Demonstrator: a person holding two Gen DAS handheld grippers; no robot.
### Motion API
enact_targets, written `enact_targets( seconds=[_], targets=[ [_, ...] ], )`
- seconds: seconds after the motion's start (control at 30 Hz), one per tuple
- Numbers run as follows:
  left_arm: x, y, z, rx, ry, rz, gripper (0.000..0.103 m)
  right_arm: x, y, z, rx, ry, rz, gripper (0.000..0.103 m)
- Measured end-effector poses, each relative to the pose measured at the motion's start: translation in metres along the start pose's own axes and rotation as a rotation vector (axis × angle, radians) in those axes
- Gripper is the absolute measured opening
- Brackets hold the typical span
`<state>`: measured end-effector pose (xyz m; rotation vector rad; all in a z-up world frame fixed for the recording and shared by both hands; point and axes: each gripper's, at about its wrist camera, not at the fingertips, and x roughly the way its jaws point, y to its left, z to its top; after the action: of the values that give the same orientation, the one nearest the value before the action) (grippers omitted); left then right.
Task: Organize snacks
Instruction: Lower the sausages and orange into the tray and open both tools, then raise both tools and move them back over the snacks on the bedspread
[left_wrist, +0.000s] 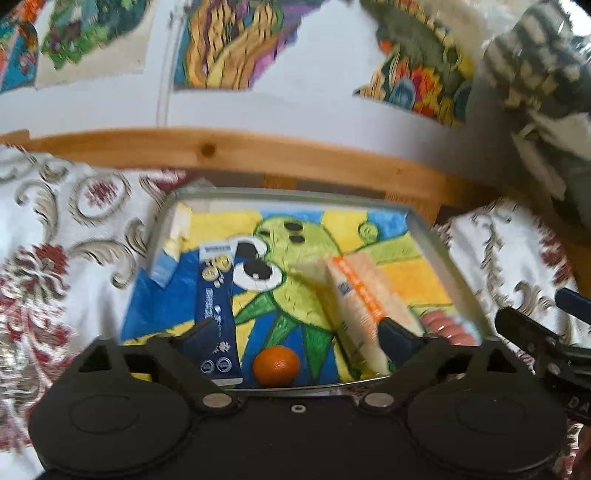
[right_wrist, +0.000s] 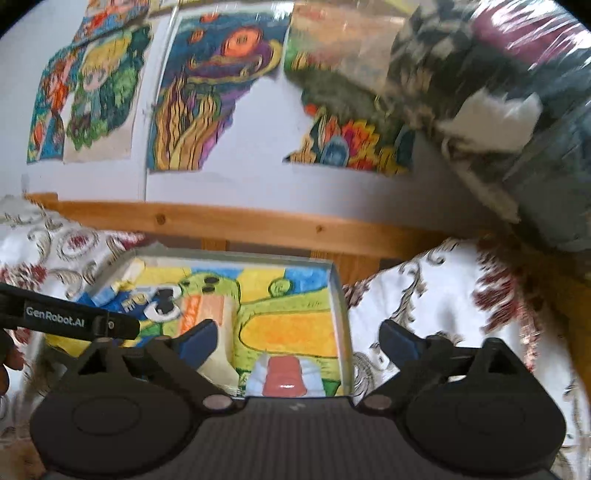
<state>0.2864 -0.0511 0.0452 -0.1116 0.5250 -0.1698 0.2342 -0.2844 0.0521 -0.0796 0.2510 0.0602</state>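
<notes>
Both grippers, left (left_wrist: 297, 334) and right (right_wrist: 297, 338), spread wide, gripping nothing. Ahead of left: tray (left_wrist: 436, 240) holding orange (left_wrist: 276, 366), blue packet (left_wrist: 216, 295), cracker pack (left_wrist: 360, 295). Sausages (right_wrist: 285, 376) right under the right one.

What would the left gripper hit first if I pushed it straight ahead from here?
Most likely the orange, which sits just past the tray's near rim, centred between the open left gripper fingers. Depth is unclear, so it might pass above it toward the tray floor.
</notes>
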Motion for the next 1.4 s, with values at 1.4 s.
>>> enact_targets(
  seconds=[1.4],
  targets=[
    [-0.191, 0.015, -0.111, 0.053, -0.065, 0.013, 0.102, -0.190, 0.047, -0.045, -0.051, -0.045, -0.009, 0.103]
  ],
)
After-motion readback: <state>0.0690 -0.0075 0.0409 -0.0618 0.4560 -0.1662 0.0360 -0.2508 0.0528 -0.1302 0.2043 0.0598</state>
